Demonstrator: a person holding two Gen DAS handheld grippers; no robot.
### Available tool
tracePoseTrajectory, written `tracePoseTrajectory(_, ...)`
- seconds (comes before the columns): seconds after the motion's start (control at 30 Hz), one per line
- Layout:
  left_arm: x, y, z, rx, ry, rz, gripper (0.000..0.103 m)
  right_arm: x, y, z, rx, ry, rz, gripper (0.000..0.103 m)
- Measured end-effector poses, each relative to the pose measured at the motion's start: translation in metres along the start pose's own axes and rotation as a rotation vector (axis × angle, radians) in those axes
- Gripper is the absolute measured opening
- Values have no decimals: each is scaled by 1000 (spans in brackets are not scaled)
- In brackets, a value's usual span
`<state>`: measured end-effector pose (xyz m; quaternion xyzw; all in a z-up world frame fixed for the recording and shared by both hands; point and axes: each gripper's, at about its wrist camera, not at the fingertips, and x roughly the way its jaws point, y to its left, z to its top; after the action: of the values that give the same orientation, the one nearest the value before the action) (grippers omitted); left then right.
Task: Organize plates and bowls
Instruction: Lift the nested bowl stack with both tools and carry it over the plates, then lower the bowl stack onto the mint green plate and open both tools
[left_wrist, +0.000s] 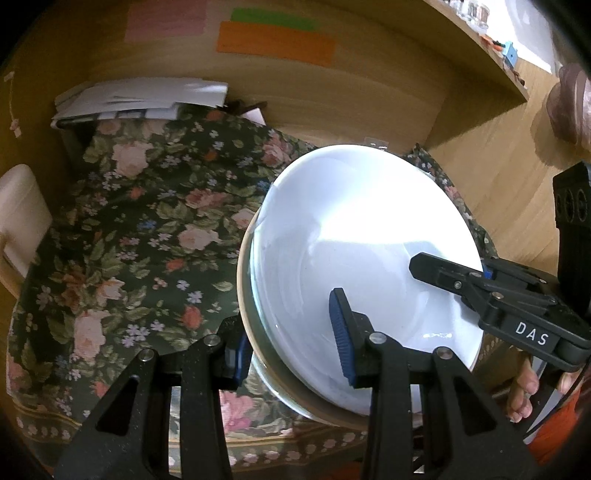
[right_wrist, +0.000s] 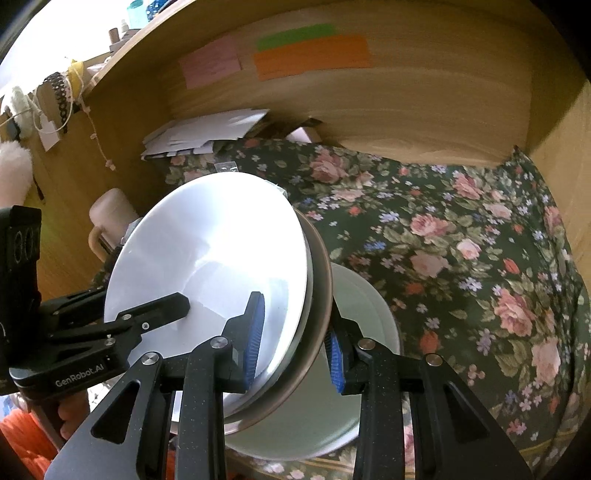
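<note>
Black fingers with blue pads of the left gripper (left_wrist: 291, 356) clamped on the near rim of a stack of dishes (left_wrist: 354, 258), white bowl on top, brown-rimmed plate beneath. Opposite rim pinched likewise by the right gripper (right_wrist: 295, 341), likely to share the load and keep it from slipping. Stack held tilted above the floral tablecloth (right_wrist: 461, 236), over another white dish (right_wrist: 354, 317). Both grippers angled downward and inward.
</note>
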<state>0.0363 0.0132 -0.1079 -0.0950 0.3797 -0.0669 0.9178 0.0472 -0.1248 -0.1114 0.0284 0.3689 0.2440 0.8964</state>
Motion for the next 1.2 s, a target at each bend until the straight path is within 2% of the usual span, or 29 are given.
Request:
tracePoseTrajectory(0.57,42,-1,0,-11,105,-5,38,27,-32,-11,85,58,24,28)
tracePoseTrajectory(0.73,43,2,2,-23,107,-40,38,29,-36,-15,98,50,46,29)
tracePoseTrajectory(0.83,44,2,4,-14,107,-43,38,27,-32,-14,69,44,29,33)
tracePoseTrajectory(0.93,40,2,5,-1,75,-30,38,23,-25,-13,28,22,-22,34)
tracePoseTrajectory(1.0,32,1,7,10,29,-2,40,19,-23,-12,7,4,-36,39)
tracePoseTrajectory(1.07,23,1,10,21,-15,6,53,10,-22,-11,-4,-27,-58,44)
tracePoseTrajectory(1.13,13,0,11,29,-62,22,58,-1,-20,-8,-12,-71,-72,49)
tracePoseTrajectory(1.2,3,-3,12,49,-115,54,58,-15,-17,-6,-19,-118,-83,55)
